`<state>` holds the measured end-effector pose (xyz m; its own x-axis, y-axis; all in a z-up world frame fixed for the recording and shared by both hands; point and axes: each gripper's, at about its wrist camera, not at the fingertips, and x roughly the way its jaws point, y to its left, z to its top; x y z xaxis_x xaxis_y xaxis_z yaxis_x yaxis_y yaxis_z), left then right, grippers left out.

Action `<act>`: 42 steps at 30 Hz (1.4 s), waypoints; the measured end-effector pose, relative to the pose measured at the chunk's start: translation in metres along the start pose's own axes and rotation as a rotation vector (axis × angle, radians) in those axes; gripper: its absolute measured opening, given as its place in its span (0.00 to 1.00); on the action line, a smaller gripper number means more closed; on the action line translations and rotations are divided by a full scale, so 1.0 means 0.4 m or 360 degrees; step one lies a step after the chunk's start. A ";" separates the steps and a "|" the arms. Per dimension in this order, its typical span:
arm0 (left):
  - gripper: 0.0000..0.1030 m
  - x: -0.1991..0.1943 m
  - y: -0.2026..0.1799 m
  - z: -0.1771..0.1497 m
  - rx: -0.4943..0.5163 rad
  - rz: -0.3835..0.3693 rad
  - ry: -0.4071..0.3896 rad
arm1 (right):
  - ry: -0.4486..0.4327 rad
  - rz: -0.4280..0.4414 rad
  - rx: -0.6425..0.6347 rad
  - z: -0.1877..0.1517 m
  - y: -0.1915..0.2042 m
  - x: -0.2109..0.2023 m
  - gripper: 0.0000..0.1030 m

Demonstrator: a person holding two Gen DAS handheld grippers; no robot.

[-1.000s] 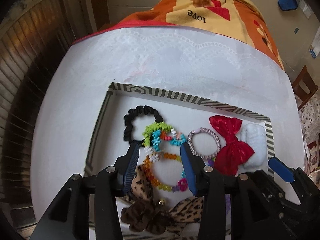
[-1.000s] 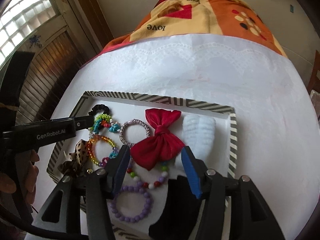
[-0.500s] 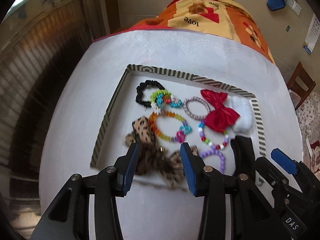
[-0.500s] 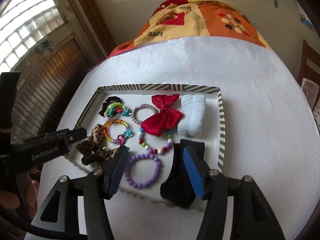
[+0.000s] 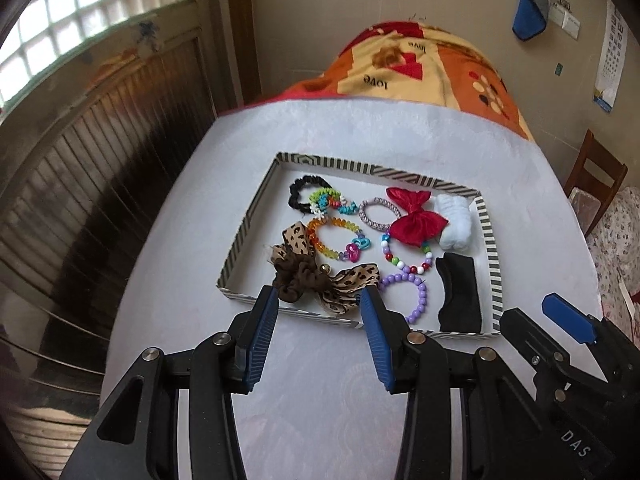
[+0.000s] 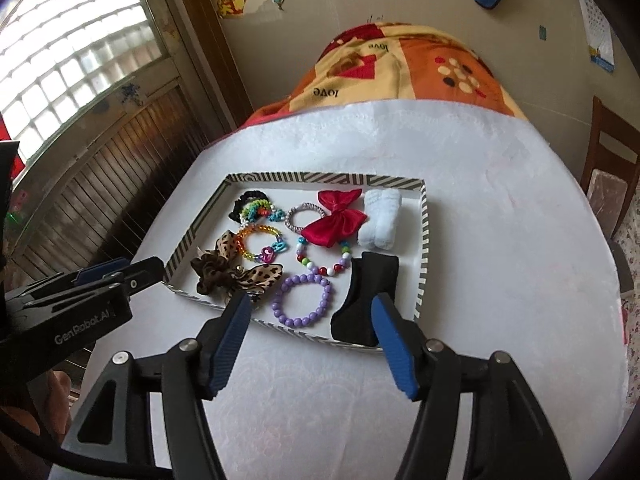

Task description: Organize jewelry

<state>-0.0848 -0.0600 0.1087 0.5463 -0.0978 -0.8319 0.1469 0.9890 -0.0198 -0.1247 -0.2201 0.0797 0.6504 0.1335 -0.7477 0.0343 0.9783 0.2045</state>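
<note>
One striped tray [image 5: 490, 240], four bead bracelets, one red bow [image 5: 416, 216], both grippers' jaws spread, empty.

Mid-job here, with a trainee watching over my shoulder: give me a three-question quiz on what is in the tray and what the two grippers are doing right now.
1. True or false: the red bow lies outside the striped tray.
2. Which item lies nearest the right gripper? A) the black scrunchie B) the purple bead bracelet C) the white fluffy piece
3. Fill in: the left gripper is open and holds ____.

Key:
1. False; it lies inside the tray, between the pink braided band and the white fluffy piece.
2. B.
3. Nothing; its jaws stand apart, short of the leopard-print bow.
</note>
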 end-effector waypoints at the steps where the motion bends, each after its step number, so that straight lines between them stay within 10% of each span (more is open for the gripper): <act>1: 0.32 -0.010 0.000 -0.001 -0.0001 0.0009 -0.0018 | -0.0011 -0.0006 -0.0005 0.002 0.002 -0.009 0.66; 42: 0.32 -0.038 0.021 0.008 -0.0004 0.0024 -0.0053 | -0.0024 -0.0045 -0.0073 0.024 0.050 -0.024 0.73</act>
<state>-0.0893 -0.0507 0.1229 0.5755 -0.0867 -0.8132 0.1363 0.9906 -0.0092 -0.1230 -0.2033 0.0969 0.6613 0.1037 -0.7430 0.0180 0.9879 0.1539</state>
